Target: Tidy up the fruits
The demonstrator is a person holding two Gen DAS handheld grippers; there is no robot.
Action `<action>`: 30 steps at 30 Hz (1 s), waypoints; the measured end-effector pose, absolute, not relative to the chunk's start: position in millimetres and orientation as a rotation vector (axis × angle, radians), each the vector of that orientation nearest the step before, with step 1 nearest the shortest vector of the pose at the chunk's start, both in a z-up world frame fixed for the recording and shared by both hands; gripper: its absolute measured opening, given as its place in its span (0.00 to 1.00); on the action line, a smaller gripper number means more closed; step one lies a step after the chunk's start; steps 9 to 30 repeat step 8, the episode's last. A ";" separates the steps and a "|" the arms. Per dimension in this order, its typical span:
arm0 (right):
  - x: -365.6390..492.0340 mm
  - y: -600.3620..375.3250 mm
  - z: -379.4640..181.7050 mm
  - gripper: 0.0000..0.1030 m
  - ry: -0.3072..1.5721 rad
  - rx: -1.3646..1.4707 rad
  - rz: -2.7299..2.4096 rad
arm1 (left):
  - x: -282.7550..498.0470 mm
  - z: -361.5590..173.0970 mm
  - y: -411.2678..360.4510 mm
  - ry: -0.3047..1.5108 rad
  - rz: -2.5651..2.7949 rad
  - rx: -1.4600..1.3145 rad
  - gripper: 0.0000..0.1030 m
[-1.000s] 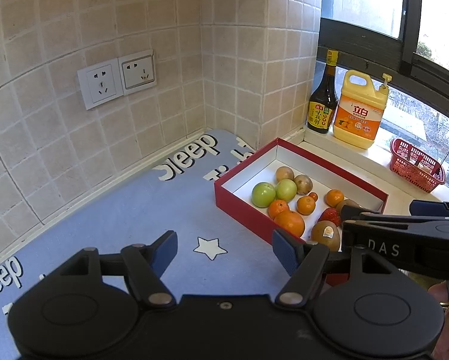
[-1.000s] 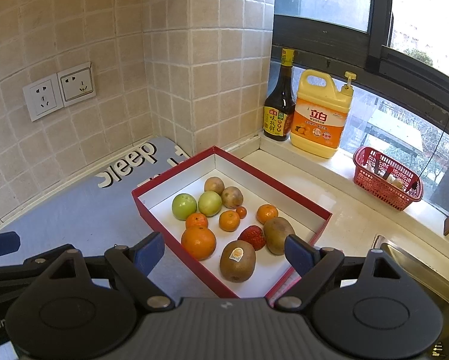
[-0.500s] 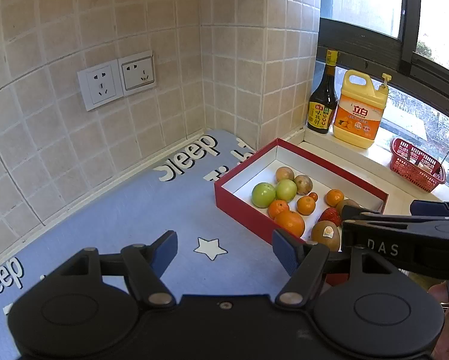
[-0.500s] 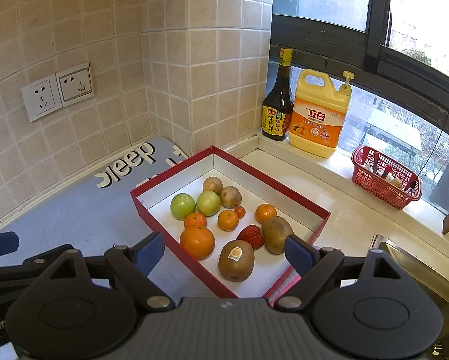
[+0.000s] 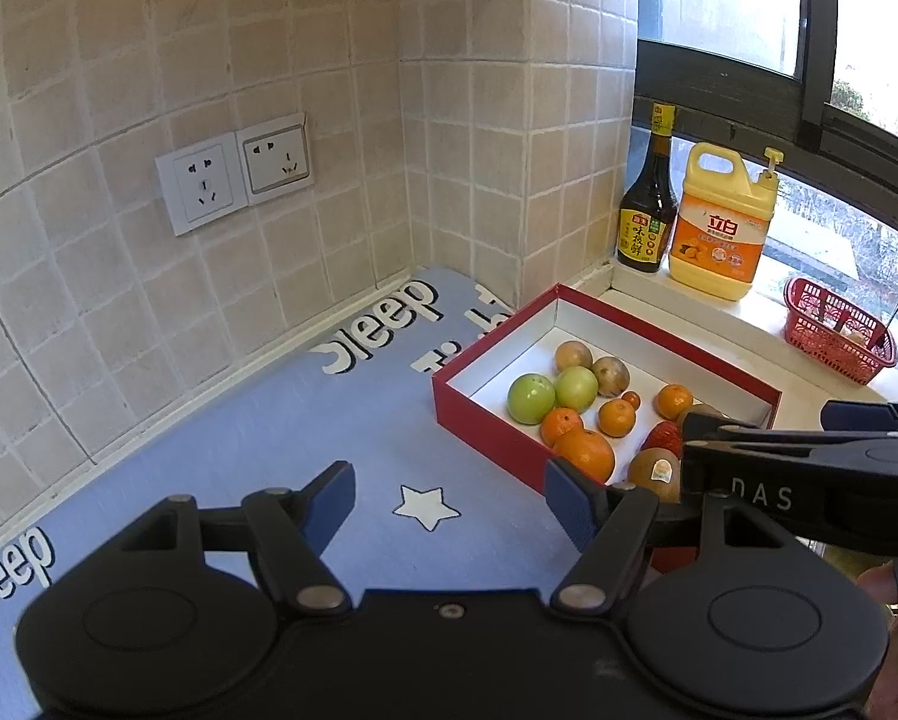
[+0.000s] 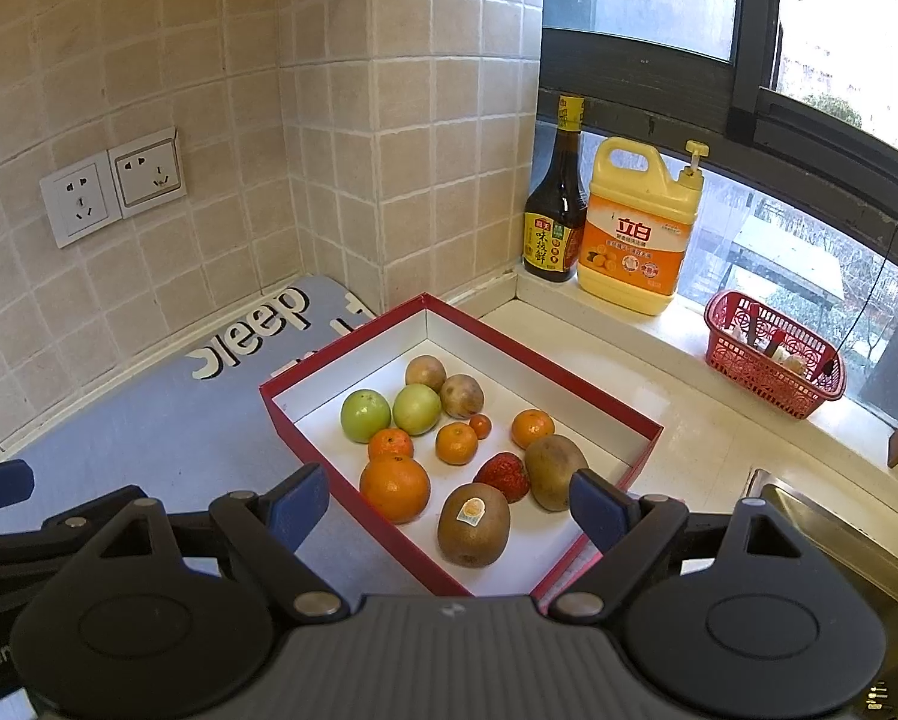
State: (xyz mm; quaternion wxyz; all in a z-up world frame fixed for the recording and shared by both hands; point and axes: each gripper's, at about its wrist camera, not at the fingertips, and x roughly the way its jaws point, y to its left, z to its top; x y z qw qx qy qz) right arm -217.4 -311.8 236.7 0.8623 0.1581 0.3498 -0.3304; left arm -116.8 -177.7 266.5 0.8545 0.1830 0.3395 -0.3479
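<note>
Matt black plastic with blue rubbery pads on the right claw (image 6: 449,507), red cardboard lined in smooth white paper for the box (image 6: 574,375), soft matt blue cloth on the mat (image 5: 221,444), glossy beige ceramic tile (image 6: 419,90), shiny plastic detergent jug (image 6: 637,228) at 1 o'clock.

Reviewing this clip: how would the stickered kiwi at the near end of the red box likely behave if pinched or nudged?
The kiwi looks egg-shaped and lies on its side on the red box's smooth white floor, so a nudge would probably roll it. Its skin looks matte and fuzzy, likely grippy for the right gripper. The strawberry sits close behind, so a push might bump it.
</note>
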 end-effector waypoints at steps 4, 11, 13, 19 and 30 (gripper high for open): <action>-215.2 -312.7 236.3 0.86 0.735 0.335 -0.687 | -117.1 267.3 -177.5 0.688 -0.726 0.358 0.80; -209.9 -310.9 236.2 0.86 0.737 0.326 -0.680 | -113.8 269.3 -176.5 0.672 -0.720 0.344 0.80; -209.9 -310.9 236.2 0.86 0.737 0.326 -0.680 | -113.8 269.3 -176.5 0.672 -0.720 0.344 0.80; -209.9 -310.9 236.2 0.86 0.737 0.326 -0.680 | -113.8 269.3 -176.5 0.672 -0.720 0.344 0.80; -209.9 -310.9 236.2 0.86 0.737 0.326 -0.680 | -113.8 269.3 -176.5 0.672 -0.720 0.344 0.80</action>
